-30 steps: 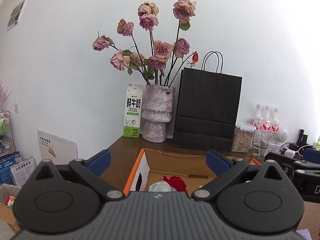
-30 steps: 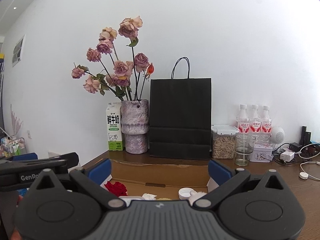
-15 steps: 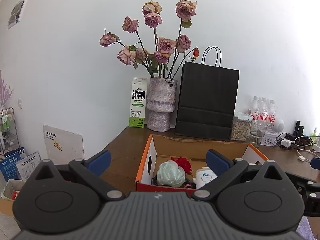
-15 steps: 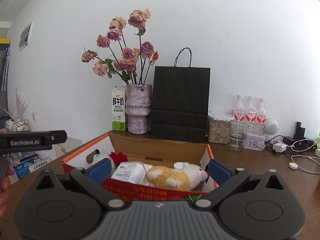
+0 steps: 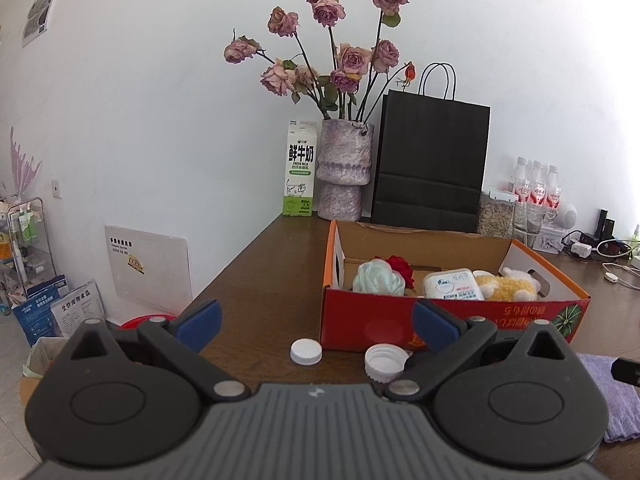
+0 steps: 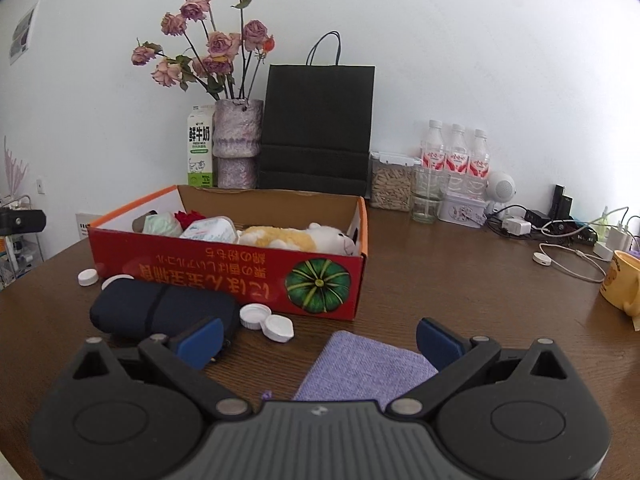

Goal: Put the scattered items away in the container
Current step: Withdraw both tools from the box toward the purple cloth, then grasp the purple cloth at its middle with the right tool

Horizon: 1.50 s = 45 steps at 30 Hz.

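Tongs both open and empty; we drop our right gripper (image 6: 318, 340) squarely over the purple cloth (image 6: 362, 368) at 6 o'clock, pinching mid-fold.

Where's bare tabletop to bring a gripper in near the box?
Free: the tabletop right of the red box, up to the white cable; also left of the box. Crowded: the front, with dark pouch, white caps and purple cloth.

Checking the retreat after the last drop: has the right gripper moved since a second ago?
Yes. The right gripper has pulled back from the box: the black bag looks farther off, and the purple cloth now shows.
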Each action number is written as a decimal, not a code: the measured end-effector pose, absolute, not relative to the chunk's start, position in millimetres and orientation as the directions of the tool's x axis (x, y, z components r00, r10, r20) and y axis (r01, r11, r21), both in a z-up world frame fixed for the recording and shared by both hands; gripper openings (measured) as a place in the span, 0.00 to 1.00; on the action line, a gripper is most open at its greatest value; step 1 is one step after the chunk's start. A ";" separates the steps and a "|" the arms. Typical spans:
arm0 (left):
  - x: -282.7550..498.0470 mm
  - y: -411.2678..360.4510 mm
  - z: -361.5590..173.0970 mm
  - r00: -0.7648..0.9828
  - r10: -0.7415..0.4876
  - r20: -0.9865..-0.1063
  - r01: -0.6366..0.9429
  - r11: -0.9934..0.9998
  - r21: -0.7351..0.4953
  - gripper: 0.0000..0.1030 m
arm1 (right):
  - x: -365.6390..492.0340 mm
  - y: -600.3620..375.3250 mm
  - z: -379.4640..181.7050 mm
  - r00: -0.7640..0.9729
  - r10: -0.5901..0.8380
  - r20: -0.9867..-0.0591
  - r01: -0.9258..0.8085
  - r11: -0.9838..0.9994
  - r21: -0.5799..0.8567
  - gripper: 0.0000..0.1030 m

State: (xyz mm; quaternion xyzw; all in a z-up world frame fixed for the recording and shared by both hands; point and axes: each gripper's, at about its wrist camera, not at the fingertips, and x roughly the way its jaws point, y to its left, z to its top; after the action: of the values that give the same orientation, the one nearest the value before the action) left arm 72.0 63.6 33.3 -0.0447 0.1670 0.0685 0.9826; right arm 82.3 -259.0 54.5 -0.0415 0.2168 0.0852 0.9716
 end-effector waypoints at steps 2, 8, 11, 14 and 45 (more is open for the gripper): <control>67.3 65.8 27.5 0.929 0.121 -0.350 -0.154 0.986 -0.067 1.00 | 79.3 -263.0 50.2 0.889 0.140 -0.437 -0.177 0.983 -0.045 1.00; 56.0 71.9 9.8 0.910 0.119 -0.398 -0.156 0.986 -0.062 1.00 | 73.6 -278.1 31.7 0.866 0.106 -0.489 -0.147 0.988 -0.046 1.00; 53.6 76.7 5.8 0.904 0.124 -0.409 -0.166 0.984 -0.070 1.00 | 75.8 -285.8 25.0 0.856 0.085 -0.511 -0.122 0.992 -0.040 1.00; 54.7 78.4 5.6 0.902 0.130 -0.412 -0.177 0.981 -0.077 1.00 | 81.8 -290.4 22.2 0.846 0.082 -0.526 -0.106 0.994 -0.016 1.00; 57.6 78.4 -2.2 0.889 0.115 -0.443 -0.169 0.982 -0.084 1.00 | 118.2 -276.0 10.7 0.807 0.184 -0.562 -0.184 0.981 0.058 0.12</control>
State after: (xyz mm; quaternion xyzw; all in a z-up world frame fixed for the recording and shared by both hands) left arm 57.6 78.4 -2.2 -0.0602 0.2238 0.0730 0.9700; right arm 118.2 -276.0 10.7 0.0005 0.2954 0.0968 0.9504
